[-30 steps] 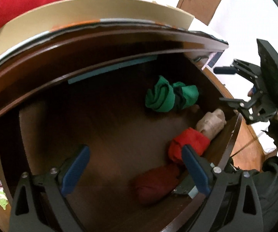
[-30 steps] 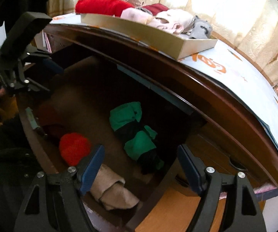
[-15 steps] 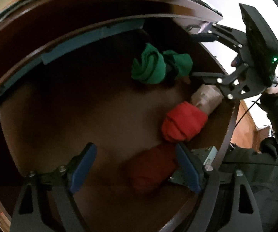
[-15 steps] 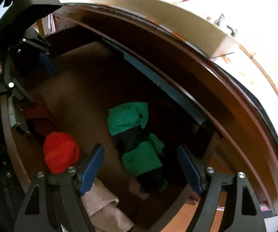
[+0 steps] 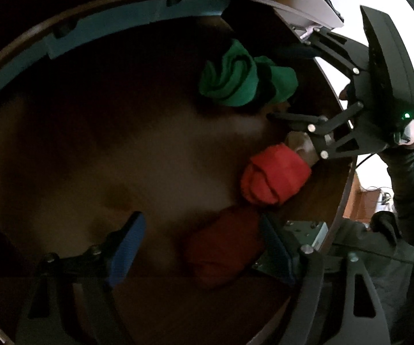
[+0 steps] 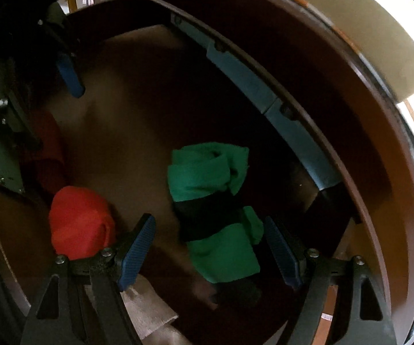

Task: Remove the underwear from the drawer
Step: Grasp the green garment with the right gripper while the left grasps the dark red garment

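The open wooden drawer [image 5: 120, 158] holds several rolled pieces of underwear. My left gripper [image 5: 201, 250] points down into it with its jaws closing. A dark red roll [image 5: 224, 250] lies between them against the right pad, while the left pad stands clear of it. My right gripper [image 6: 209, 250] is open and straddles a green and black roll [image 6: 207, 178], its pads apart from the cloth. That right gripper [image 5: 290, 84] also shows beside the green roll [image 5: 235, 83] in the left wrist view. A bright red roll [image 5: 273, 178] and a beige roll [image 5: 299, 143] lie at the drawer's front.
A blue-grey rail [image 6: 250, 86] runs along the drawer's back under the dresser top, where a cream tray [image 6: 365, 28] sits. A metal bracket [image 5: 304, 230] is fixed on the inside of the drawer front. A person's dark sleeve [image 5: 408, 178] reaches in from the right.
Both grippers have sunk into the drawer and tilted further down. The left jaws have narrowed around the dark red roll. The right gripper has come over the green roll.
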`<state>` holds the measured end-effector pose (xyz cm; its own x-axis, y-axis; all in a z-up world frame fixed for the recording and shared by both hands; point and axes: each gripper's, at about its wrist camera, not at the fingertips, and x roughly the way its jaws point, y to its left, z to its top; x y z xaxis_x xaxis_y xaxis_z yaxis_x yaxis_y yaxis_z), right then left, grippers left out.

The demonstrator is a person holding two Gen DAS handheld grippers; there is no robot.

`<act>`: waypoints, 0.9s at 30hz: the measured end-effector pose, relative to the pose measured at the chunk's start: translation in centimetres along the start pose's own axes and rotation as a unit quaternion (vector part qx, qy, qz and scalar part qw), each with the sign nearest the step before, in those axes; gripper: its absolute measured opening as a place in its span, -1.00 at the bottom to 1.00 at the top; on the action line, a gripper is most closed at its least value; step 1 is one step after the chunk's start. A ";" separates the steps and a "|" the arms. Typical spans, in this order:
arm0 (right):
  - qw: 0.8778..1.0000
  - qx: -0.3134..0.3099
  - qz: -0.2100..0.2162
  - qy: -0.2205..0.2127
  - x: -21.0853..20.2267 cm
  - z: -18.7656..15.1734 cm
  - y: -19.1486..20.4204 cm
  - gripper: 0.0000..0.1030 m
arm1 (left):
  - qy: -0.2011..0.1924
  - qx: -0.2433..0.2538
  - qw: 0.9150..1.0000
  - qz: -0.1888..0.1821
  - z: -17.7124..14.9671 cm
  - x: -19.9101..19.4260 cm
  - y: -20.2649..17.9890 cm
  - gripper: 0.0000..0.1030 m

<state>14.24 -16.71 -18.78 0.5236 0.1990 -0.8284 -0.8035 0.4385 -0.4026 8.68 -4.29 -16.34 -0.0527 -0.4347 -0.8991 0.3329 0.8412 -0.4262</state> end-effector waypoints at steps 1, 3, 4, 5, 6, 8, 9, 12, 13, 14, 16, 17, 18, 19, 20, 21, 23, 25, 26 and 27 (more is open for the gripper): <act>1.000 0.002 0.002 0.003 0.1 0.1 -0.1 0.54 | 0.003 -0.002 1.000 -0.004 -0.1 0.2 -0.1 0.50; 1.000 0.010 0.006 0.014 0.4 0.1 -0.3 0.49 | 0.009 -0.003 1.000 -0.015 -0.3 0.6 -0.3 0.44; 1.000 0.013 0.008 0.020 0.6 0.1 -0.4 0.46 | 0.013 -0.003 1.000 -0.022 -0.4 0.8 -0.4 0.44; 1.000 0.015 0.009 0.025 0.7 0.5 -0.4 0.45 | 0.013 -0.004 1.000 -0.025 -0.4 0.8 -0.5 0.44; 0.999 0.016 0.010 0.027 0.8 0.6 -0.4 0.44 | 0.014 -0.007 0.999 -0.030 -0.4 0.8 -0.4 0.44; 0.999 0.019 0.012 0.034 1.0 0.5 -0.4 0.42 | 0.022 -0.015 0.999 -0.041 -0.5 0.9 -0.3 0.44; 0.999 0.020 0.014 0.035 1.0 0.5 -0.4 0.41 | 0.027 -0.019 0.998 -0.045 -0.6 1.0 -0.1 0.44; 0.999 0.025 0.020 0.042 1.2 0.6 -0.4 0.39 | 0.041 -0.037 0.997 -0.054 -1.2 0.8 -0.3 0.44; 0.998 0.025 0.020 0.046 1.3 0.7 -0.4 0.36 | 0.045 -0.045 0.996 -0.057 -1.2 1.0 -0.1 0.44; 0.998 0.026 0.020 0.049 1.5 0.9 -0.5 0.35 | 0.048 -0.052 0.996 -0.060 -1.3 1.1 0.0 0.44; 0.998 0.021 0.008 0.053 1.6 1.0 -0.5 0.30 | 0.054 -0.066 0.995 -0.061 -1.6 1.5 0.2 0.39; 0.998 0.018 0.003 0.057 1.7 1.1 -0.3 0.29 | 0.056 -0.073 0.994 -0.064 -1.7 1.8 0.5 0.25; 0.998 0.014 -0.002 0.059 1.8 1.2 -0.2 0.20 | 0.060 -0.076 0.993 -0.066 -2.1 1.8 0.6 -0.02; 0.998 0.010 -0.003 0.059 1.9 1.2 0.0 0.02 | 0.062 -0.079 0.992 -0.071 -2.2 1.9 0.7 -0.13; 0.998 0.008 -0.003 0.062 2.2 1.2 0.1 -0.07 | 0.060 -0.080 0.992 -0.072 -2.3 1.6 0.7 -0.14; 0.998 0.008 -0.005 0.059 2.1 1.3 0.3 -0.12 | 0.056 -0.078 0.993 -0.070 -2.4 1.4 0.6 -0.16; 0.999 0.011 -0.001 0.052 1.8 1.3 0.3 -0.21 | 0.046 -0.071 0.994 -0.063 -2.4 1.4 -0.1 -0.25; 0.999 0.013 0.001 0.048 1.6 1.1 0.2 -0.39 | 0.032 -0.066 0.996 -0.054 -2.5 1.1 -0.6 -0.32; 0.999 0.009 -0.002 0.042 1.4 1.2 0.4 -0.44 | 0.022 -0.062 0.997 -0.049 -2.6 0.8 -0.7 -0.34; 0.999 0.005 -0.004 0.037 1.3 1.1 0.4 -0.49 | 0.013 -0.060 0.997 -0.045 -2.8 0.5 -0.7 -0.36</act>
<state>14.87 -15.29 -19.55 0.5069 0.1309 -0.8520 -0.7966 0.4487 -0.4050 5.82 -4.17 -16.74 -0.1025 -0.5020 -0.8588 0.2102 0.8329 -0.5120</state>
